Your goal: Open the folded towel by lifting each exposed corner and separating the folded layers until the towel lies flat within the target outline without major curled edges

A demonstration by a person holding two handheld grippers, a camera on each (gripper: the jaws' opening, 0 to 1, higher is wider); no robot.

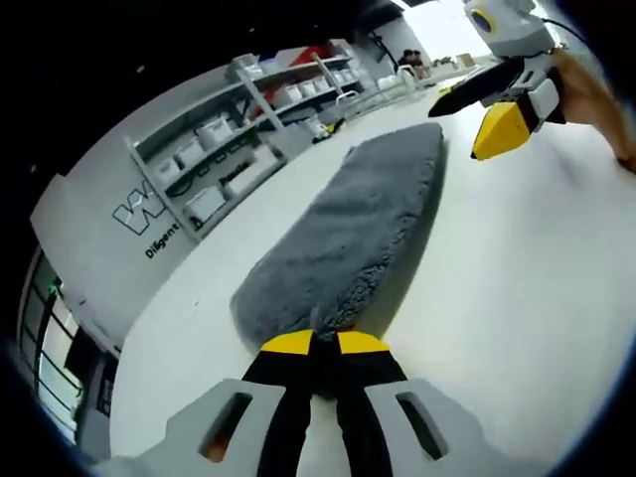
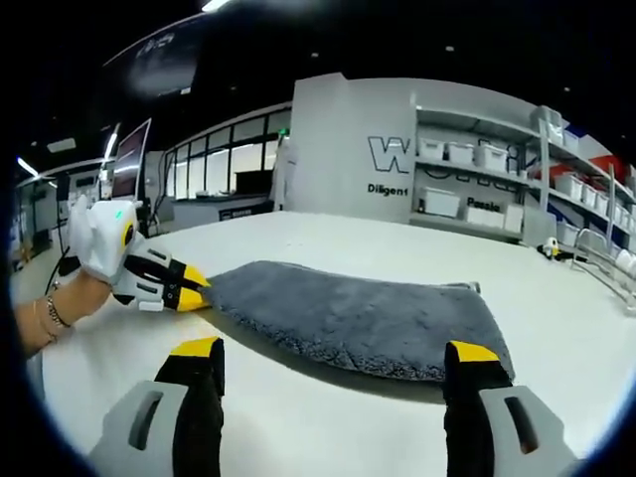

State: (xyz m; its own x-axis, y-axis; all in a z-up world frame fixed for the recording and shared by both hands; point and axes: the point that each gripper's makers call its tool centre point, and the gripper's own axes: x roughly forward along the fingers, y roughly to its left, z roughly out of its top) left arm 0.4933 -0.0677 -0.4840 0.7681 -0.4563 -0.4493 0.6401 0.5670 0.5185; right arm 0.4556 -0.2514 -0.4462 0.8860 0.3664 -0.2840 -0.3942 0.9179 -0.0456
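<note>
Shelving sits well behind your towel, table otherwise bare. Your left gripper is pinched tight on the towel's end; right gripper hovers, jaws wide.

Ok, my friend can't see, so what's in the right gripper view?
A folded grey towel lies on a white table. The left claw, held by a hand, is shut on the towel's far end, while the right claw waits open in front. Shelves of boxes stand behind.
</note>
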